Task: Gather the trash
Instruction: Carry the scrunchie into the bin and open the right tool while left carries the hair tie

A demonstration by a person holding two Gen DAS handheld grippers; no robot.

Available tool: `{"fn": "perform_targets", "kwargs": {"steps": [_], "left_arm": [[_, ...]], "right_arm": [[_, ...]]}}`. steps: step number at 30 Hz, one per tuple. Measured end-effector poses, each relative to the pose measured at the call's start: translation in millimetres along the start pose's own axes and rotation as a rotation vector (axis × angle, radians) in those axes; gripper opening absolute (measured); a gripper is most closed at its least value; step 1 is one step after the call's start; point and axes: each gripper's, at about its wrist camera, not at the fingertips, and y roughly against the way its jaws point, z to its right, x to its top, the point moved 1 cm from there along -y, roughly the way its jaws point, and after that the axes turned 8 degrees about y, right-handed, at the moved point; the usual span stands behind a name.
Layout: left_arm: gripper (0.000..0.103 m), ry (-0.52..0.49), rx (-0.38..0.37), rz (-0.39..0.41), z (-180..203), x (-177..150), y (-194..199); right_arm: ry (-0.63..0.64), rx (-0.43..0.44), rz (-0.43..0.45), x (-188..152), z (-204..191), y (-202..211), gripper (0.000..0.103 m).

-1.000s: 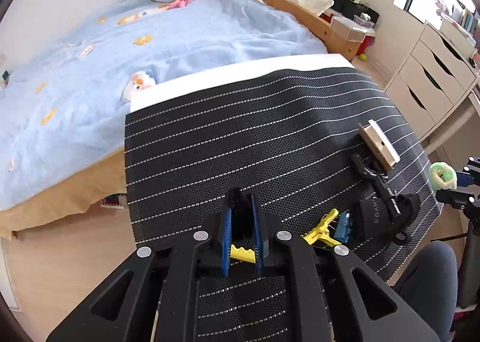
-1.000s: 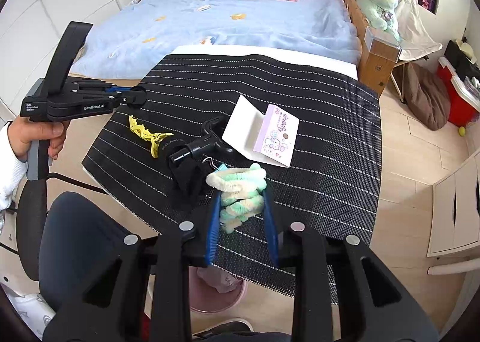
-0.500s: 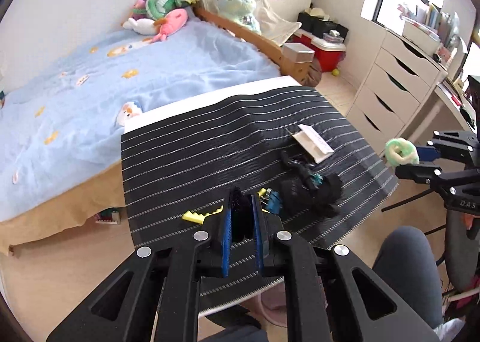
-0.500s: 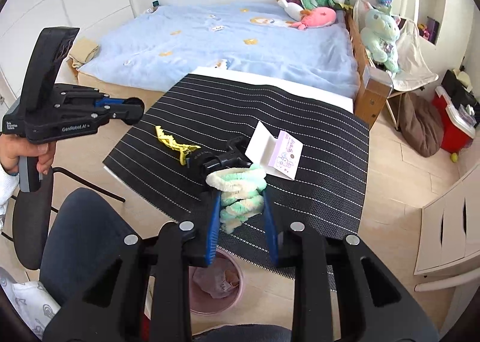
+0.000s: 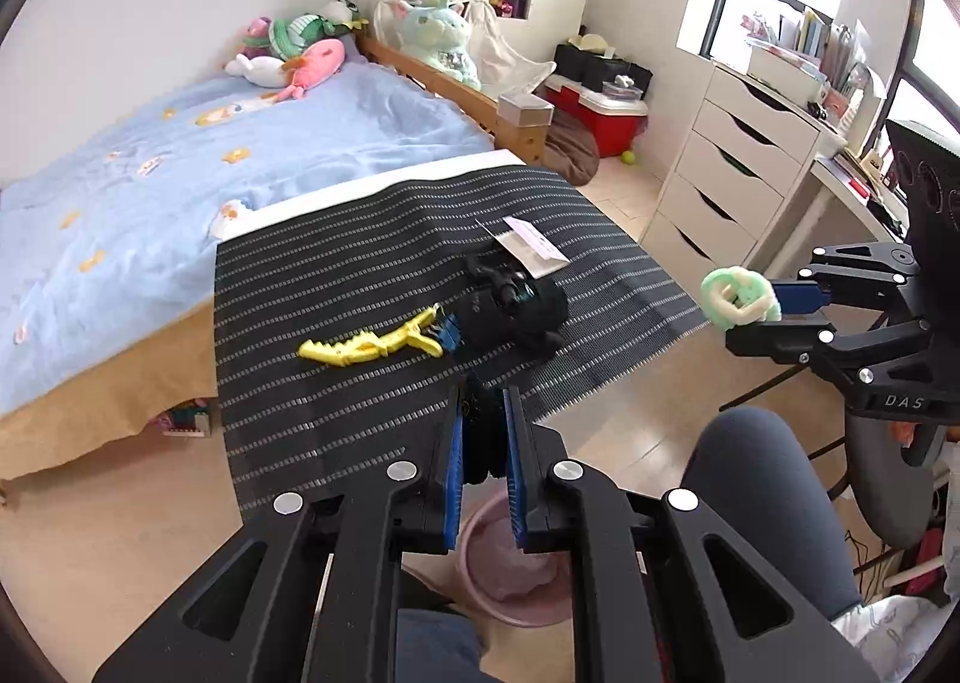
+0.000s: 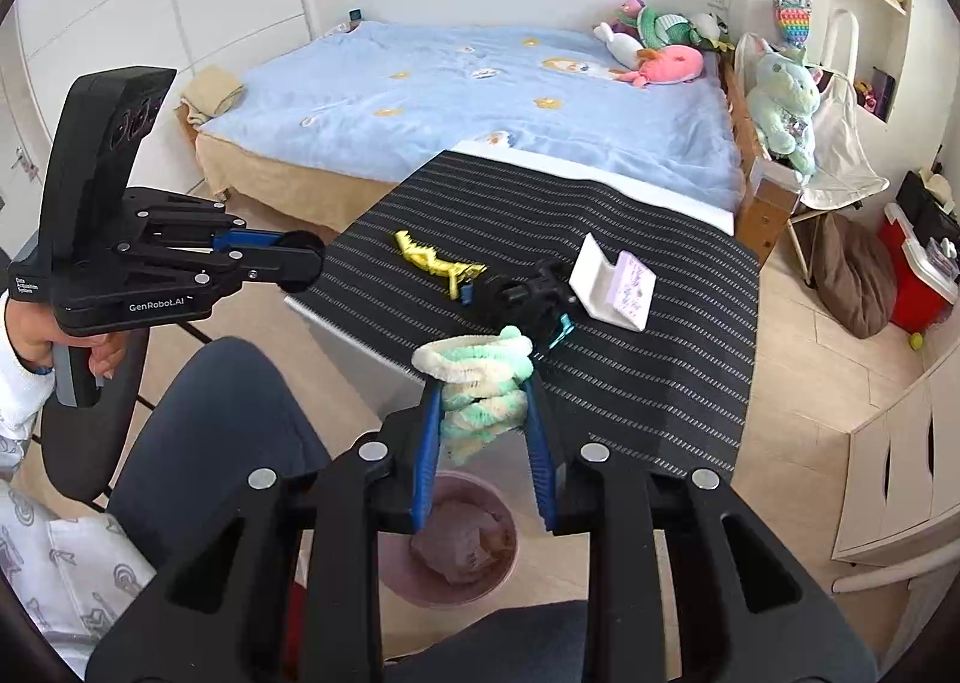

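My right gripper is shut on a fluffy green-and-cream scrunchie, held off the table's near edge above a pink trash bin; it also shows in the left wrist view. My left gripper is nearly closed on a small black object above the same pink bin. On the striped black table lie a yellow hair clip, a black bundle and a white card.
A blue bed with plush toys stands behind the table. A white drawer unit and a red box are to the right. The person's knee is beside the bin.
Both grippers have pulled back from the table toward its near edge, over the pink bin. The yellow clip that was at the left fingers now lies on the table.
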Motion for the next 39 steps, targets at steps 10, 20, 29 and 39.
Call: {"fn": "perform_targets", "kwargs": {"steps": [10,20,29,39], "left_arm": [[0.012,0.034,-0.011,-0.035,3,-42,3],[0.012,0.045,-0.007,-0.037,-2,-48,4],[0.012,0.03,-0.011,-0.052,3,-49,0],[0.012,-0.005,-0.03,-0.056,12,-47,0]], "right_arm": [[-0.015,0.067,-0.07,-35,-28,-19,0.026],[-0.001,0.101,-0.086,-36,-35,-30,0.066],[-0.06,0.1,-0.064,-38,-26,-28,0.093],[-0.104,0.051,-0.068,-38,-18,-20,0.095]]}}
